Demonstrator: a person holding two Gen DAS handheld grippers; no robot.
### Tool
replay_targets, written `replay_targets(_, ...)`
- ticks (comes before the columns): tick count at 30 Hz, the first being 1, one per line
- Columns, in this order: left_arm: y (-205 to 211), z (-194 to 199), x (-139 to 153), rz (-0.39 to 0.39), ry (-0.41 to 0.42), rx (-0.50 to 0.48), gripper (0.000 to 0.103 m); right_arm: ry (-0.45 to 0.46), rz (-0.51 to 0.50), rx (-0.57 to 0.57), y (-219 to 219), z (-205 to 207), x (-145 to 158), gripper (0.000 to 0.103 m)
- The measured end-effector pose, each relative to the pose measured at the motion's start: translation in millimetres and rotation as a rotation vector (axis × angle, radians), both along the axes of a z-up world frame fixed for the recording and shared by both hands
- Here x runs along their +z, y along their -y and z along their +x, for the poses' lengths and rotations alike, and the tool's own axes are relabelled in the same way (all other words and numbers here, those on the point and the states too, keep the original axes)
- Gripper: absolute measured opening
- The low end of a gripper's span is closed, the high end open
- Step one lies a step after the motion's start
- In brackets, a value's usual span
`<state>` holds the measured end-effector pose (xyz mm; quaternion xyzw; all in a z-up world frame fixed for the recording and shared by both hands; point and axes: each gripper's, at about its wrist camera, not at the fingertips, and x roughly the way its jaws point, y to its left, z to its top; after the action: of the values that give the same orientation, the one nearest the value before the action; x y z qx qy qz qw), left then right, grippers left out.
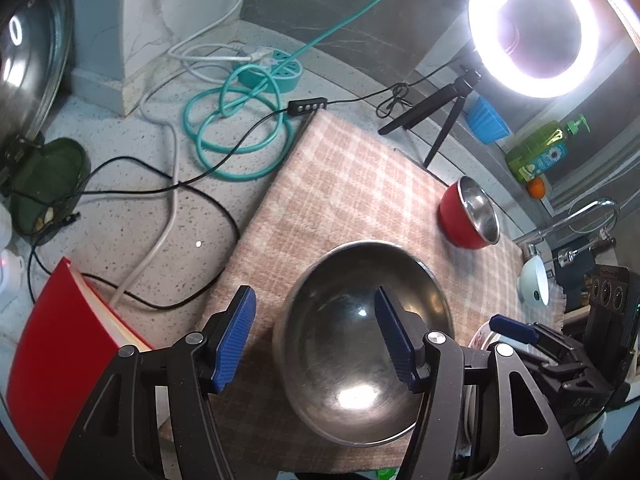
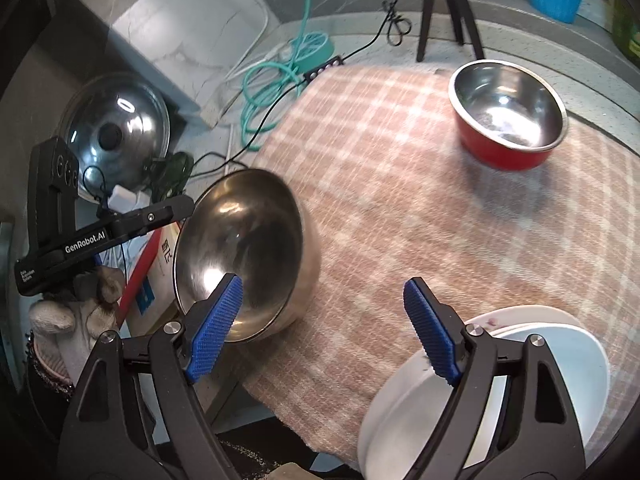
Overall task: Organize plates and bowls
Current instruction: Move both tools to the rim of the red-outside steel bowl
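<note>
1. Gaping wide, the left gripper (image 1: 316,338) hung over the steel bowl (image 1: 362,340), one blue pad (image 1: 394,340) above the bowl's hollow and the other outside its rim over the checked cloth (image 1: 340,184); whether either pad touched the metal could not be told, and nothing was clamped.
2. The steel bowl sat on the near left part of the checked cloth, tilted in the right wrist view (image 2: 244,252) with its mouth turned toward the left gripper (image 2: 120,224).
3. The right gripper (image 2: 324,328) also stood wide open and held nothing; its right finger hung above the white plates (image 2: 560,360), its left finger in front of the steel bowl's rim.
4. The white plates lay stacked at the near right edge of the checked cloth (image 2: 440,200).
5. The red bowl (image 2: 508,114), steel-lined and upright, stood at the far right of the cloth, well apart from the steel bowl.
6. Beyond the cloth's far edge stood a lit ring light (image 1: 532,28) on a small tripod (image 1: 440,120), with a coiled teal cord (image 1: 236,136) off the far left corner.
</note>
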<state>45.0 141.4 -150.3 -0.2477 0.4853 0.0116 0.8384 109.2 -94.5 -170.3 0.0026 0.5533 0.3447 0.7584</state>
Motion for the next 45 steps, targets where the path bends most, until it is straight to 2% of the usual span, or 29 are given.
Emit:
replay_targets(10,27.7,26.9,20.8,-0.01,0.056,-0.071,0.061,0.058,0.035,-0.134,53.5,29.3,28.5,0.085)
replay_targets(17,50.9,56.5,31.5,-0.02,0.083,-0.114,0.061,0.086,0.031,-0.253,93.5,64.6,32.1,0.085)
replay_targets(22,67.3,79.7,33.3,-0.027,0.086,-0.148,0.061,0.077,0.04,-0.324,116.0,89.6,26.4,0.085)
replay_targets(29,93.2,114.0,29.8,-0.063,0.072,-0.186,0.061,0.012,0.105,-0.392,134.8,122.7,9.9,0.085)
replay_targets(37,115.4,159.0,12.3,-0.115,0.021,-0.219,0.061,-0.041,0.118,-0.382,128.5,146.9,-10.6,0.085)
replay_targets(39,119.7,169.0,8.2,-0.119,0.01,-0.223,0.061,-0.056,0.116,-0.381,126.9,152.7,-16.2,0.078)
replay_targets(43,125.3,184.6,-0.6,-0.114,-0.01,-0.228,0.059,-0.087,0.121,-0.385,126.4,163.2,-27.1,0.074)
replay_targets(45,128.1,190.4,-5.4,-0.118,-0.022,-0.232,0.059,-0.099,0.121,-0.38,125.6,165.6,-30.8,0.068)
